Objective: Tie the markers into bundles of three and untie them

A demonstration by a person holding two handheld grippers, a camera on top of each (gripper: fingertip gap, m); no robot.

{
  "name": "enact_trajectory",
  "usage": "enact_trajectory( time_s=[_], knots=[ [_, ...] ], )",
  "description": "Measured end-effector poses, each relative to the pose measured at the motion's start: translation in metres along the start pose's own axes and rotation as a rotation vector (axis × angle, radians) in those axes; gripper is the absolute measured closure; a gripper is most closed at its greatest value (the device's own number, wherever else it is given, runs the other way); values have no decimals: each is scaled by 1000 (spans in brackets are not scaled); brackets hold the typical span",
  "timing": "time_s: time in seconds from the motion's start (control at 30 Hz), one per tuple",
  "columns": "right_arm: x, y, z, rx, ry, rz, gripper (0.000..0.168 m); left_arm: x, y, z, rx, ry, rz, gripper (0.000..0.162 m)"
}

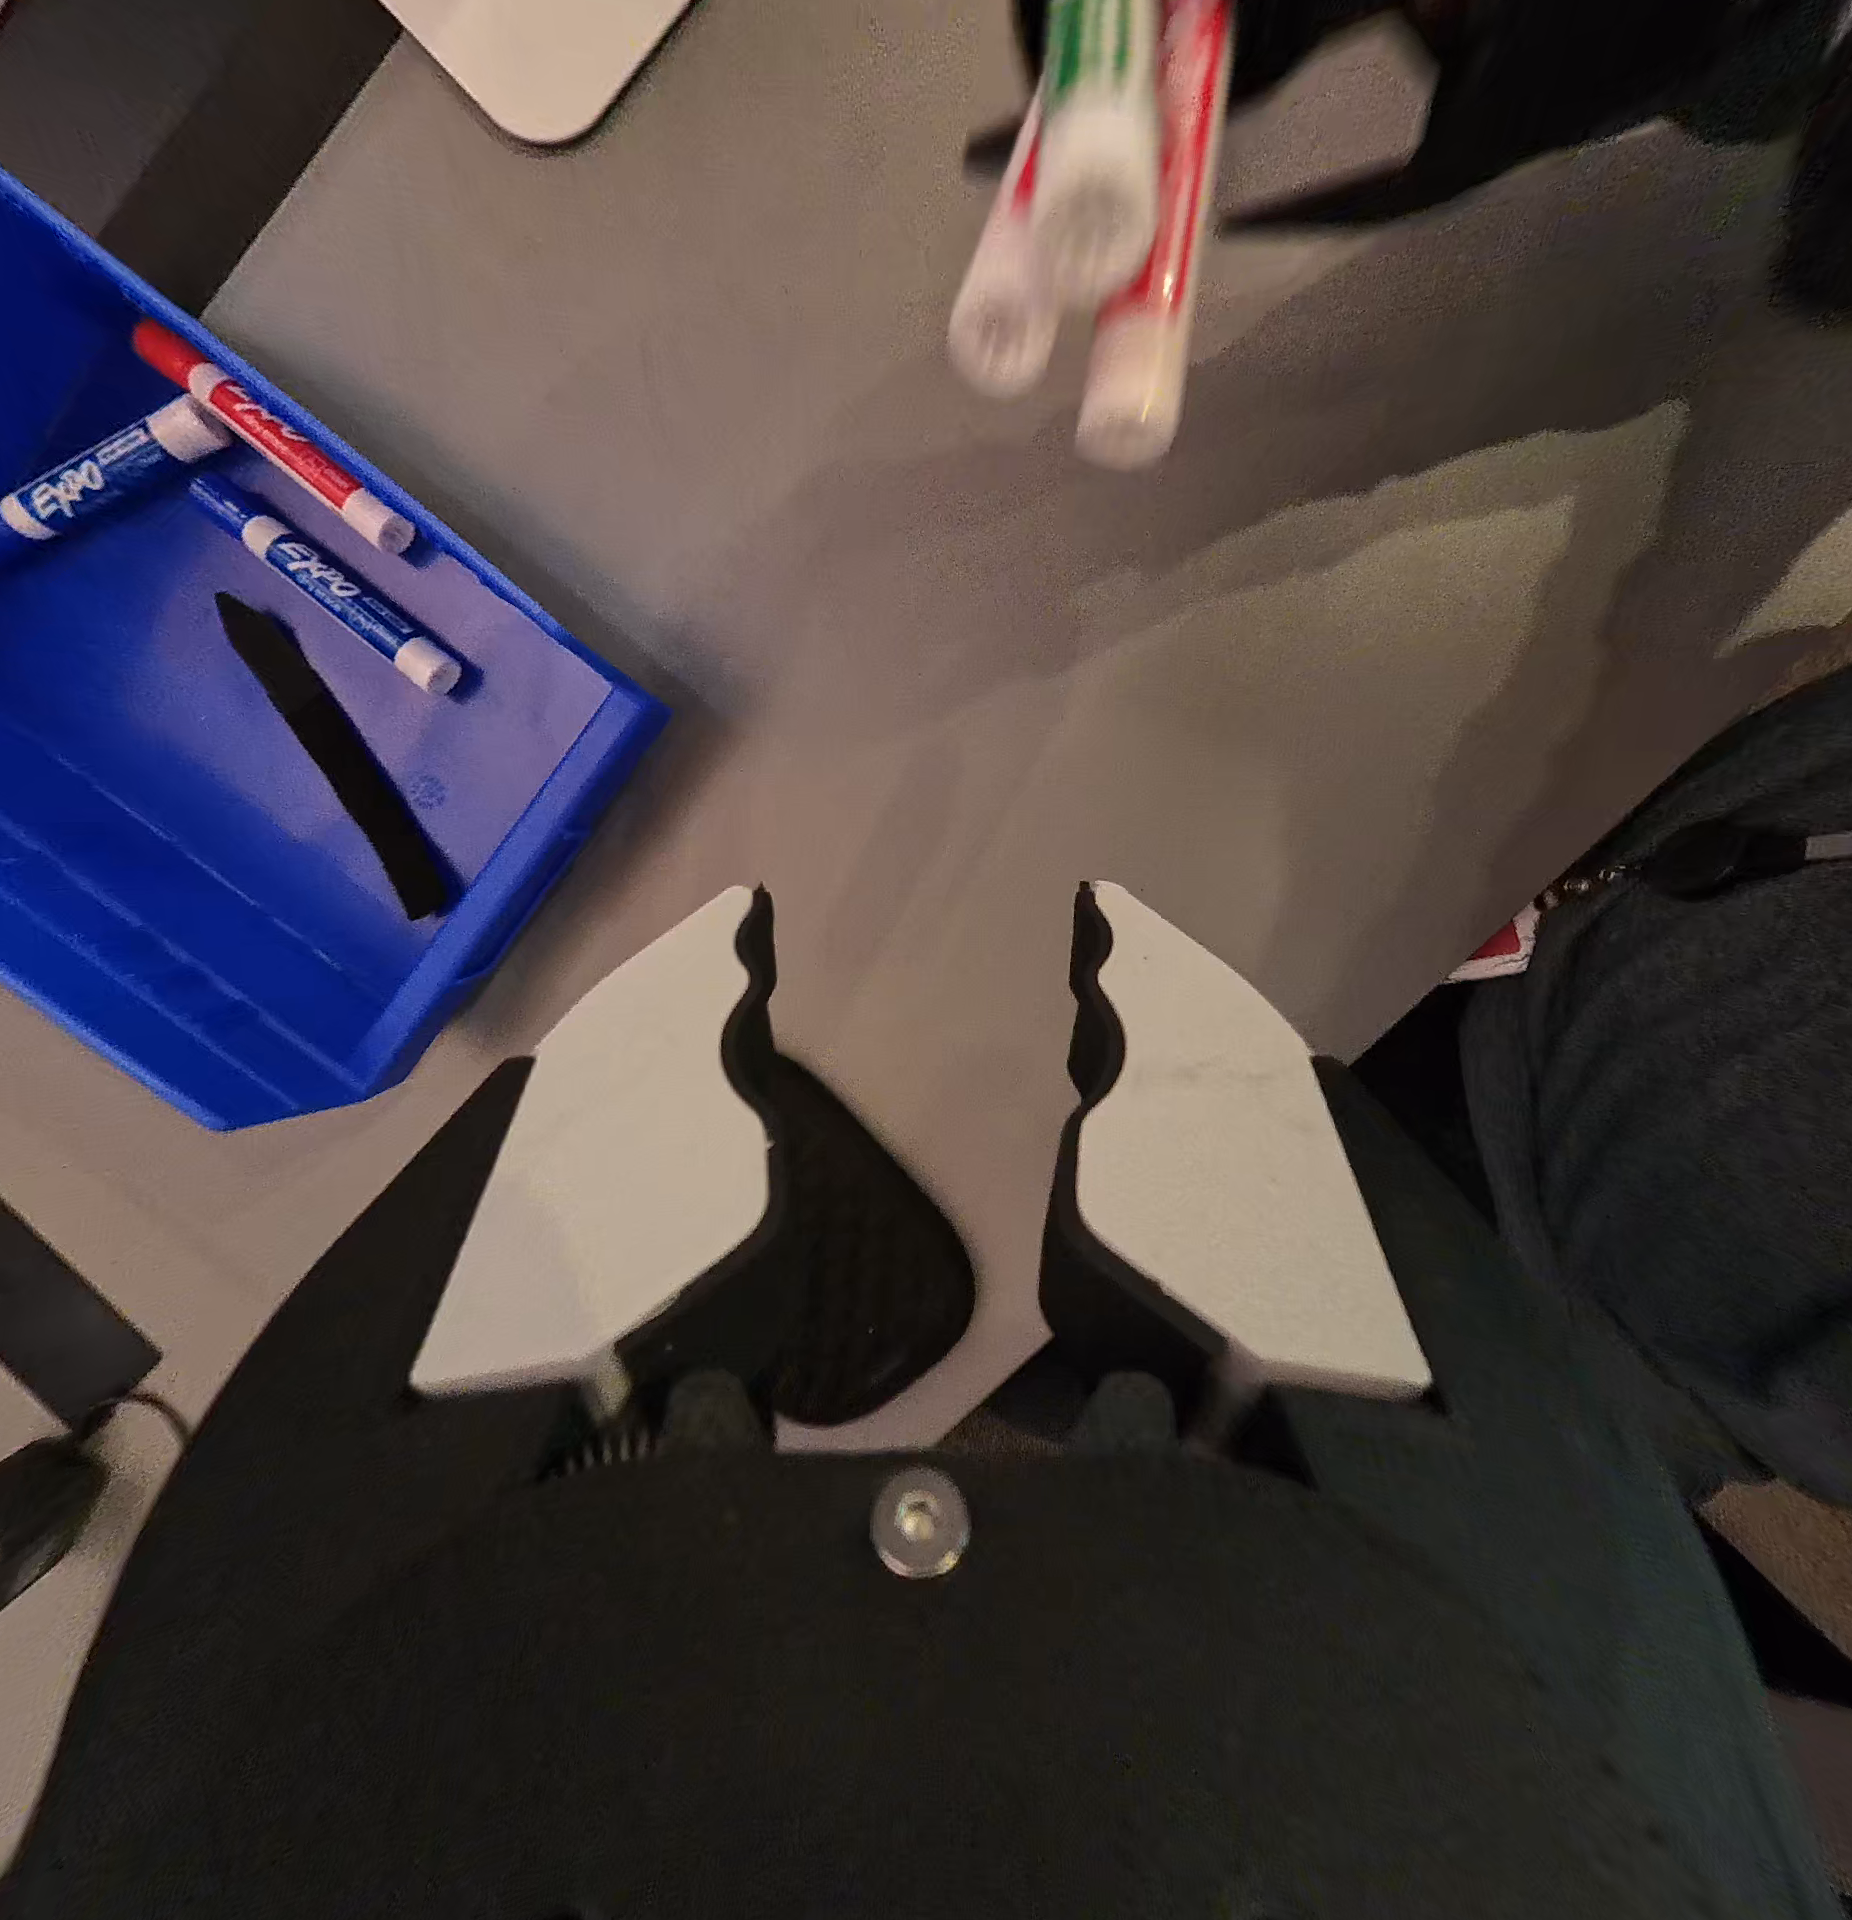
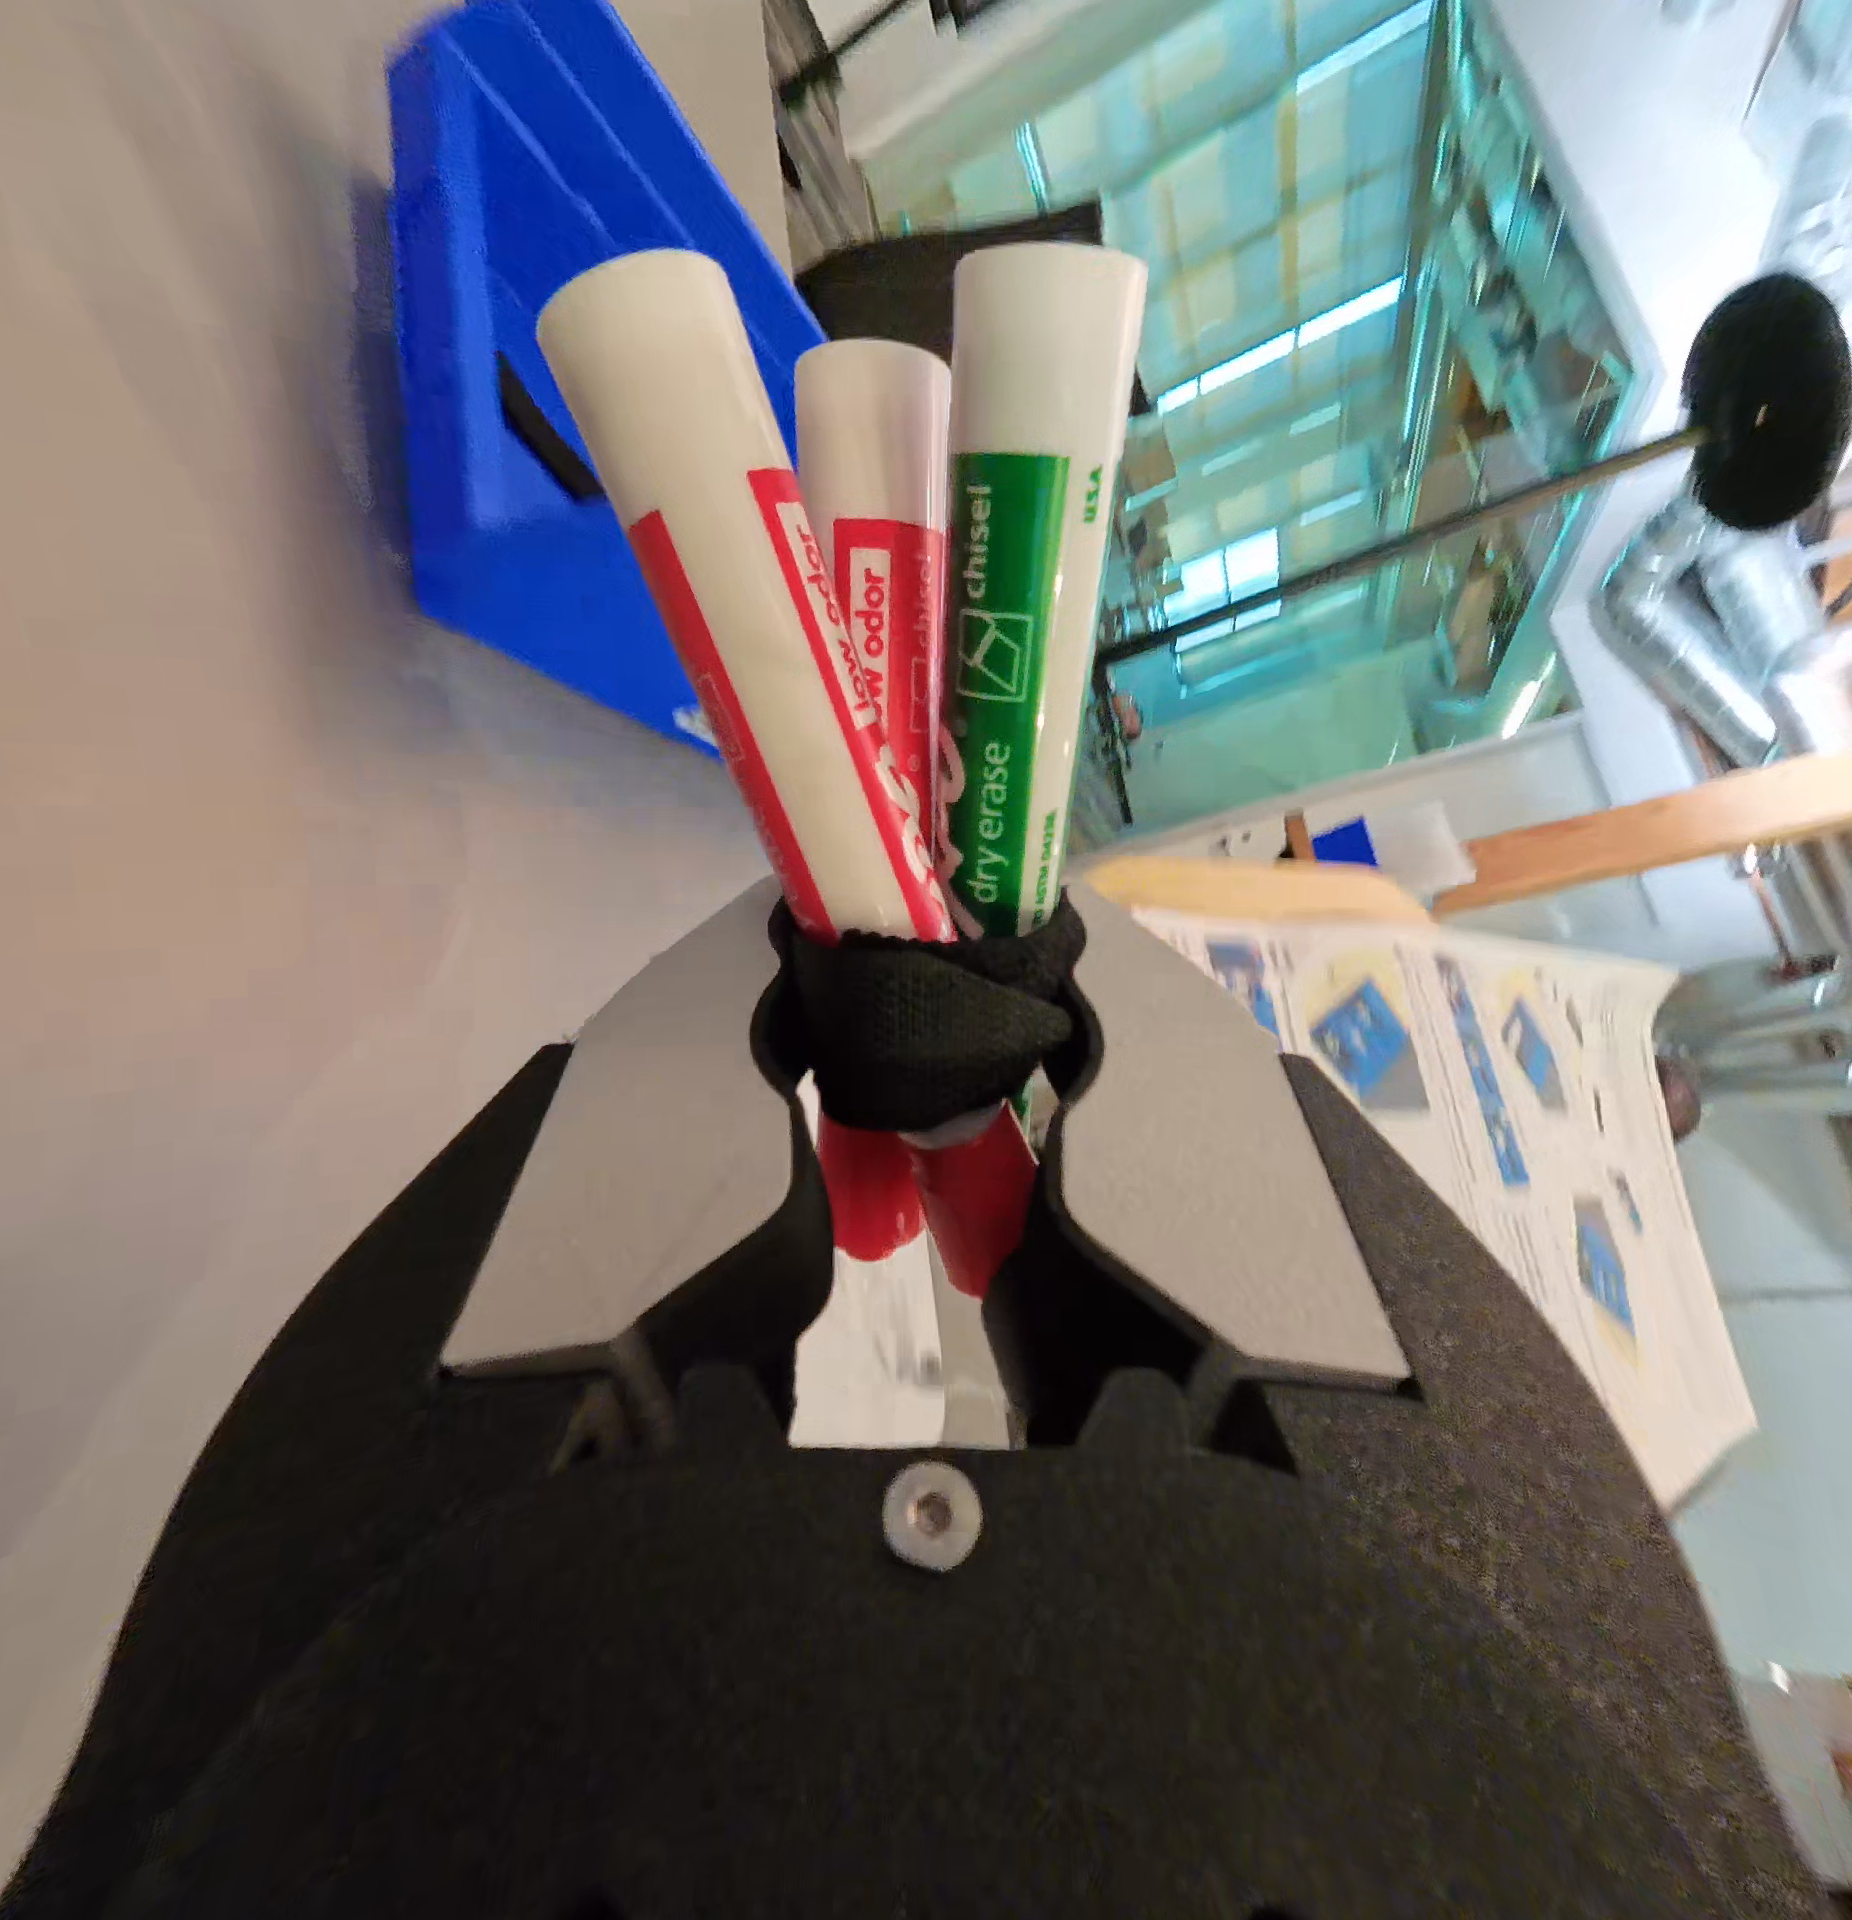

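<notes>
My right gripper (image 2: pixel 927 914) is shut on a bundle of three markers (image 2: pixel 870 623), two red and one green, bound by a black strap (image 2: pixel 927 1023) that sits between the jaws. The same bundle (image 1: pixel 1098 239) shows blurred at the top of the left wrist view, held above the grey table. My left gripper (image 1: pixel 922 894) is open and empty above the table, below the bundle. A blue bin (image 1: pixel 226 966) at the left holds a red marker (image 1: pixel 278 436), two blue markers (image 1: pixel 350 597) and a loose black strap (image 1: pixel 330 748).
A person's dark-clothed torso (image 1: pixel 1680 1091) is at the right edge of the table. A white object (image 1: pixel 548 62) lies at the top. The blue bin (image 2: pixel 548 436) shows behind the bundle in the right wrist view; a printed sheet (image 2: pixel 1473 1143) lies to the right. One gripper's finger ends stand about 20 centimetres off the other's.
</notes>
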State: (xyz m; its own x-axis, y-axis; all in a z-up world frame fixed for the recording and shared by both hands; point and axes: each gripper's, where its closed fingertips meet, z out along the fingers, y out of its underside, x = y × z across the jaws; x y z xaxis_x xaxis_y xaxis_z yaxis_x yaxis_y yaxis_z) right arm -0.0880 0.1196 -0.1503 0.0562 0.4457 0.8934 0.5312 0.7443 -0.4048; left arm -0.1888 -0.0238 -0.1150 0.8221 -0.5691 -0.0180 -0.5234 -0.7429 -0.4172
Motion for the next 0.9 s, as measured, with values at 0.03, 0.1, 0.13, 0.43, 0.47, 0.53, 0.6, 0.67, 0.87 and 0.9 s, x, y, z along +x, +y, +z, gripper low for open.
enact_trajectory(
  time_s=[0.03,0.1,0.13,0.43,0.47,0.53,0.6,0.67,0.87,0.9],
  knots=[
    [10,16,-12,-33,4,23,127,1,3,5,22,9,-4,109],
    [35,54,-41,-122,23,61,127,6,10,21,53,49,-24,110],
    [49,76,-57,-178,33,74,127,8,14,31,59,73,-30,110],
    [124,300,-204,-617,-154,176,127,33,20,102,79,206,-44,110],
    [121,326,-212,-660,-195,190,126,36,18,106,82,212,-46,110],
    [108,374,-224,-739,-300,239,126,39,15,114,70,218,-42,110],
    [94,411,-228,-777,-375,287,126,42,14,122,51,219,-41,109],
    [76,438,-231,-824,-481,316,126,45,11,127,44,224,-42,110],
    [14,469,-219,-897,-816,291,126,52,3,143,5,241,-47,110],
    [4,473,-218,-909,-869,291,126,53,1,146,-3,248,-45,110]
  ],
)
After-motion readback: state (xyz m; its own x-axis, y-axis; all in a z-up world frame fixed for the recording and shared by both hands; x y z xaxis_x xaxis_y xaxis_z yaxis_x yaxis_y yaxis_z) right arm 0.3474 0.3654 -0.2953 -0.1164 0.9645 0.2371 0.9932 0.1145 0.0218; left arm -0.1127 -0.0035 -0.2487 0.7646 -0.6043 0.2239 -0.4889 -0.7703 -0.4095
